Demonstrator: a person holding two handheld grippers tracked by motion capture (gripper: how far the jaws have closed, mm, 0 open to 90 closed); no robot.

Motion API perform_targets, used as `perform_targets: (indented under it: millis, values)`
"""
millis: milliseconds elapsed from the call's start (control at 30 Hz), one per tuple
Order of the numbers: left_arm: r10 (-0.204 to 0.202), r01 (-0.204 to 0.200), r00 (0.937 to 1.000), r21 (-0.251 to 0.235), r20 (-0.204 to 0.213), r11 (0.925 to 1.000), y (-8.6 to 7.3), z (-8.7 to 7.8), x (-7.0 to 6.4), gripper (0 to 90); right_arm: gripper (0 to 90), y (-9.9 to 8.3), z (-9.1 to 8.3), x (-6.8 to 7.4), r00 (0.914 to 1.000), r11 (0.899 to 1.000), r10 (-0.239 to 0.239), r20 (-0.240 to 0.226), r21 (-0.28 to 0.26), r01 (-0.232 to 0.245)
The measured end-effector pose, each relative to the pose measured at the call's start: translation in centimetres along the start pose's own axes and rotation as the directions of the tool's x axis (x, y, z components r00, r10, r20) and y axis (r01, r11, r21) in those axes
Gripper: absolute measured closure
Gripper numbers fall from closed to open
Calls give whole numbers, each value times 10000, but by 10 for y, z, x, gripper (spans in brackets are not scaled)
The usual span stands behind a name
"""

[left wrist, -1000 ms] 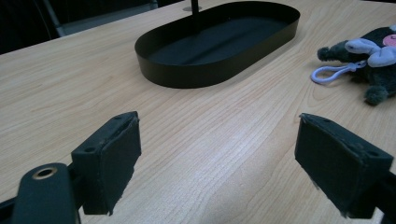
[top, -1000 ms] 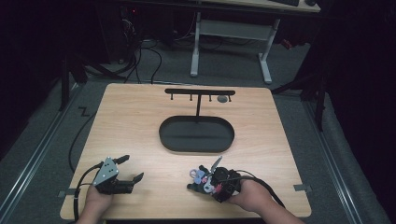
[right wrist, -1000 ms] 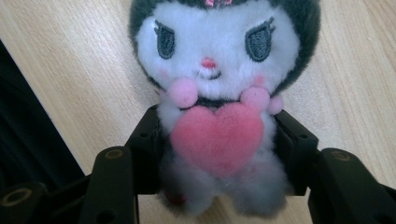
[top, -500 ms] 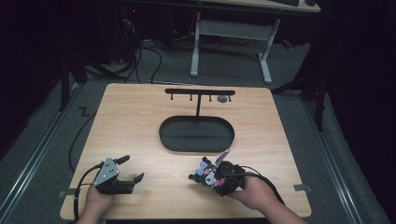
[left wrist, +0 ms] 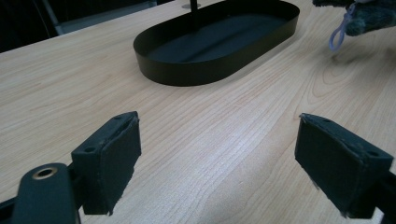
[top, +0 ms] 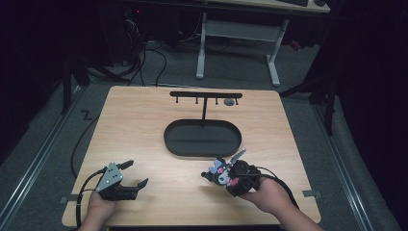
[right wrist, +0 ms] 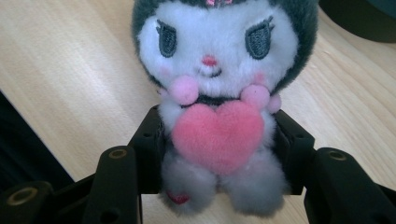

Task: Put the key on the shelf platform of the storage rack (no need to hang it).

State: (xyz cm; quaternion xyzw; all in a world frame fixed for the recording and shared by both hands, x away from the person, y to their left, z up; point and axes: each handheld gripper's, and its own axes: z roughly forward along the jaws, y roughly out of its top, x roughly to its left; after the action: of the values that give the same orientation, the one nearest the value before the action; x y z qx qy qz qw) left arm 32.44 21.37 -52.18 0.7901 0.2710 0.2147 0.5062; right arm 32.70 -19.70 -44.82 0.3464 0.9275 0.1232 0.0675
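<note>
Right tool (top: 222, 174) pinches a small plush keychain doll (right wrist: 215, 88), its two black jaws pressed against the soft body on either side of the pink heart. In the high view the doll (top: 220, 172) sits at the tool's tip, near the front right of the worktop (top: 144, 125) and just short of the black oval tray (top: 202, 150). Whether it rests on the wood or is lifted just clear of it cannot be told. A pale loop of cord (left wrist: 337, 35) hangs from the doll in the left gripper view.

Left tool (top: 131, 174) lies near the front left corner with its jaws spread wide and nothing between them.

The step in hand looks like carrying the grasped doll toward the hook rack (top: 206, 95) that rises from the tray. The next move probably calls for raising the doll, turning it so the loop stands free, and steering the loop over one of the small pegs; the idle left tool may have to hold the loop open.

Compared with a second ago, the right tool and doll have shifted slightly right and toward the tray, while the left tool has stayed put.
</note>
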Motion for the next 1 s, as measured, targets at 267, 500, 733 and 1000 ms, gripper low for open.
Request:
perform_targets:
  millis: [267,500,733,1000]
  values:
    - [24,-25,10000,98,62,9999,0,1,0,151,479,-6,-5,-16,9956,9955,941,-34,-84,-941]
    - [-1,-1,9999,137,109,9999,0,1,0,152,479,-6,-10,-26,9915,9917,1279,234,-169,-1275]
    - [-64,63,10000,79,60,9999,0,0,0,152,478,-1,-14,-37,9874,9882,1520,435,-249,-1510]
    - [-52,54,10000,220,-64,9997,-2,-1,1,150,479,9,-15,-44,9862,9871,1571,531,-403,-1551]
